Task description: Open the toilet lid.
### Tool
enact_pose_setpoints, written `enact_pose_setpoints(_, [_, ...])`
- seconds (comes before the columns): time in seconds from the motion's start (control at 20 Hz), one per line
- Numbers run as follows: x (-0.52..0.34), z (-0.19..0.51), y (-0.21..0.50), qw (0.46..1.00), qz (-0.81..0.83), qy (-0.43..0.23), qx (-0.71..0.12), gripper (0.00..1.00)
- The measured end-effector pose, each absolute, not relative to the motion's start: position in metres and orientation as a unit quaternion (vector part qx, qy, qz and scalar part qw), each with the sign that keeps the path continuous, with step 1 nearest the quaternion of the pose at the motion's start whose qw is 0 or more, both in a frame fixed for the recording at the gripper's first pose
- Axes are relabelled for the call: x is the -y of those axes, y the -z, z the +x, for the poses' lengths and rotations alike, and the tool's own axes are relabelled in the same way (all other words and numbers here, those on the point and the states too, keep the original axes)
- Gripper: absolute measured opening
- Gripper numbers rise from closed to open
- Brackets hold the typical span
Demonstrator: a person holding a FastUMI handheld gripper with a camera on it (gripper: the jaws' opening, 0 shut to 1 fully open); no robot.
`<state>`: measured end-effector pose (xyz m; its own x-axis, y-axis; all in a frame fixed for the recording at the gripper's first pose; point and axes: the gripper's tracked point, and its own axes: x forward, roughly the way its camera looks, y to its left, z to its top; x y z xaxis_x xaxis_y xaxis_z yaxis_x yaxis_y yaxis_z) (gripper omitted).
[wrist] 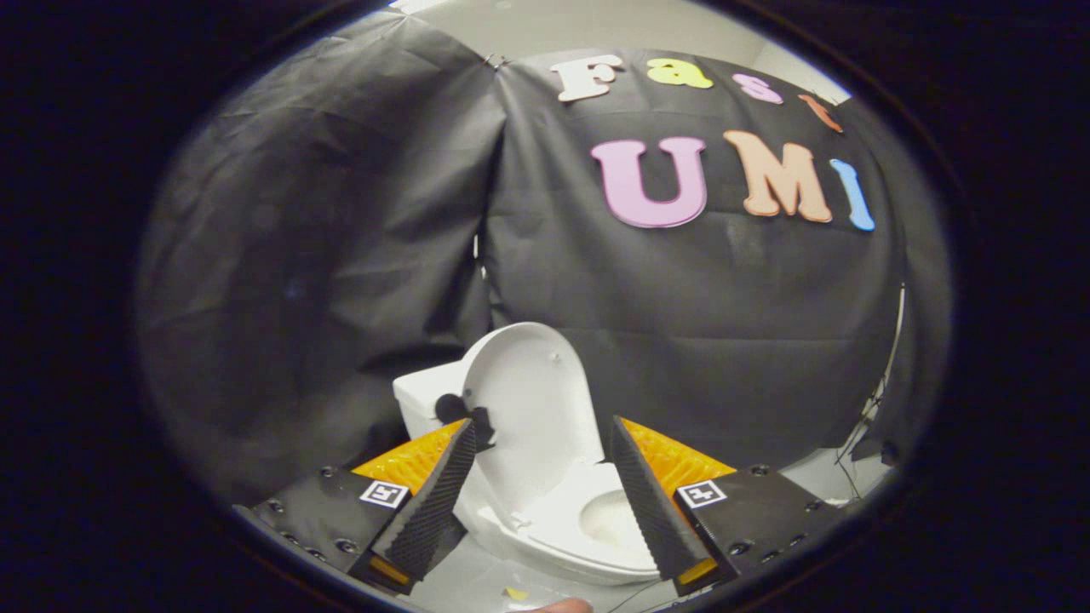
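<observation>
Nearest of all, a fingertip (558, 605) of the person shows as a small rounded shape on the pale floor (477, 587), below and between the 2 fingers of the tool (541, 436). A small yellow scrap (515, 592) lies on the floor just beside it.

The tool is released: its 2 fingers stand wide apart with nothing pressed between them, and each finger tapers up to a narrow tip. A square black and white marker (384, 493) sits on the body behind the left finger, and a second marker (702, 493) sits behind the right one.

Seen through the gap between the fingers is the toilet (545, 519), white and standing on the floor. Its bowl (609, 521) is uncovered and lies low, close against the inner side of the right finger. The toilet lid (532, 409) is already raised: it stands upright, leaning back slightly, with its pale underside turned toward the tool and its rounded top reaching above the fingertips. Whether the lid touches what is behind it cannot be told. The left fingertip overlaps the lid's left edge in the view, and a dark blotch (451, 409) shows there at the lid's side; what it is cannot be made out.

Behind the lid, to its left, the white tank (421, 400) shows partly.

Farthest back hangs the booth's wall of creased black cloth (341, 255), and above it is a pale ceiling strip (596, 25)
</observation>
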<state>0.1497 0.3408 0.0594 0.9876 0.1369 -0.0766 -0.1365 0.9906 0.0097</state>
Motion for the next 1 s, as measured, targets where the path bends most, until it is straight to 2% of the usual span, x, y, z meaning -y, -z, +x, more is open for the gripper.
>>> enact_pose_setpoints(0.6, [-0.226, 0.12, -0.123, 0.999, -0.026, -0.014, 0.02, 0.98])
enact_pose_setpoints(1.0, [-0.167, 0.098, -0.123, 0.998, -0.013, 0.042, 0.039, 0.98])
